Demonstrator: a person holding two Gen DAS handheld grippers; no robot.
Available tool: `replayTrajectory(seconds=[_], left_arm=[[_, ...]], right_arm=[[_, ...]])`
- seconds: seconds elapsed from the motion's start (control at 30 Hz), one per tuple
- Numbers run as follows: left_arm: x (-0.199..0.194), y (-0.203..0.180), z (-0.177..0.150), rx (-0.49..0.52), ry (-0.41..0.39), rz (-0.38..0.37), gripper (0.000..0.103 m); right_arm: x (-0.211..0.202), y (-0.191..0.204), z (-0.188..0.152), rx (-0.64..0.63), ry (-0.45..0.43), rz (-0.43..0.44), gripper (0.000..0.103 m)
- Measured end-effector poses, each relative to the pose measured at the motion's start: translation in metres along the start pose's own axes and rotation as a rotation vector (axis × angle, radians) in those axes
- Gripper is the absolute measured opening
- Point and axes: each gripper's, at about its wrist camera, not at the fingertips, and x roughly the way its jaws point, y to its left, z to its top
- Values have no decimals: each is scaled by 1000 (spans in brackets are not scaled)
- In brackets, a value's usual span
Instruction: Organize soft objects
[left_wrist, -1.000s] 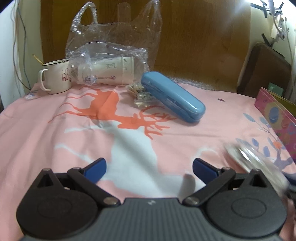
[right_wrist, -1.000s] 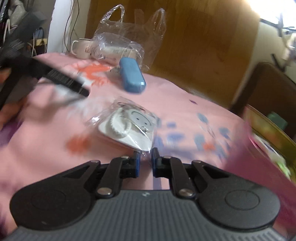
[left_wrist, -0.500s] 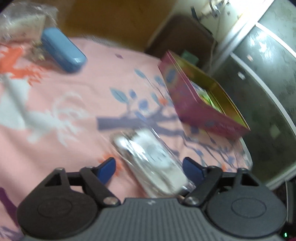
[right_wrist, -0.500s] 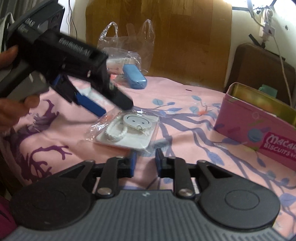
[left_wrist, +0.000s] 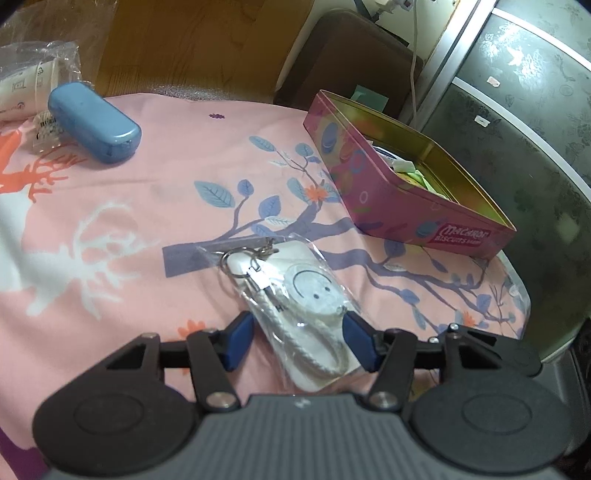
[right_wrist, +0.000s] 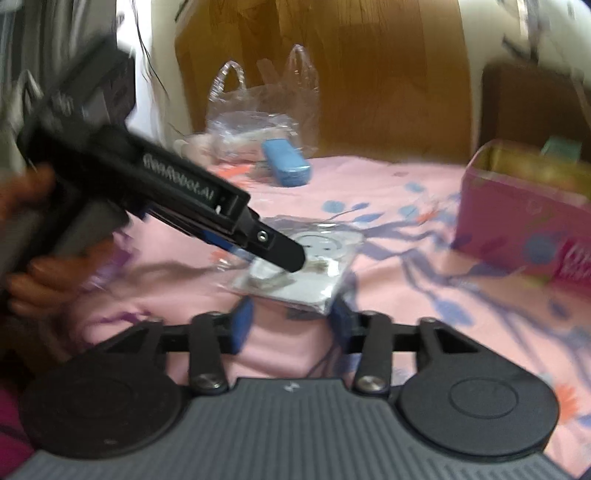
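Our right wrist view's pretty blurry, but the left one clearly shows the bagged keychain (left_wrist: 295, 295) on the pink cloth (left_wrist: 147, 206) between our spread left gripper (left_wrist: 301, 341), with the right gripper (right_wrist: 291, 325) open just beside it too.

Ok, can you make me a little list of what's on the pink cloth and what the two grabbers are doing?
cloth: pink bedsheet with deer and branch prints
packet: clear bag with smiley keychain, lying flat
left gripper: jaws open, either side of the packet
right gripper: jaws open, at the packet's near edge
tin: pink biscuit tin, open, things inside
case: blue case, far left
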Motion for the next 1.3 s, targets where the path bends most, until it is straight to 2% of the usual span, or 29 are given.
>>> replayTrajectory(seconds=[0.17, 0.2, 0.23, 0.33, 0.43, 0.5, 0.6, 0.7, 0.77, 0.87, 0.9, 0.97, 1.07, 1.13, 1.23, 1.3], left_arm=[[-2, 8, 0, -18, 1, -36, 52], [-2, 10, 0, -25, 1, -47, 51], [-2, 11, 0, -31, 0, -54, 51], [-2, 12, 0, -49, -8, -48, 50], [-3, 3, 6, -47, -21, -37, 51], [-8, -12, 16, -2, -57, -51, 51], [-13, -42, 38, 84, -114, -82, 52], [-3, -76, 66, 172, -150, -107, 52], [15, -98, 84, 237, -165, -124, 52], [50, -120, 108, 271, -157, -142, 53], [63, -126, 116, 273, -156, -135, 61], [88, -135, 129, 279, -165, -96, 68], [126, -146, 145, 285, -149, 5, 68], [134, -150, 147, 273, -132, 58, 68], [117, -150, 137, 279, -162, 13, 72], [102, -154, 125, 300, -196, 43, 72]], right_arm=[[2, -37, 4, 271, -1, 168, 58], [4, -45, 4, 333, -4, 192, 47], [6, -50, 3, 375, -2, 197, 24], [3, -50, 2, 407, -24, 191, 22], [-17, -35, 12, 288, -106, 105, 22], [-34, -32, 21, 240, -177, 45, 22], [-54, -46, 33, 217, -265, -40, 22], [-67, -69, 43, 214, -318, -152, 23], [-68, -86, 47, 229, -328, -215, 23], [-56, -120, 57, 298, -315, -273, 23], [-49, -132, 62, 322, -305, -295, 27], [-29, -148, 73, 340, -274, -361, 30], [-12, -157, 77, 298, -215, -505, 35], [-22, -151, 67, 300, -250, -510, 36], [-47, -139, 49, 334, -320, -503, 37], [-61, -131, 40, 360, -363, -504, 38]])
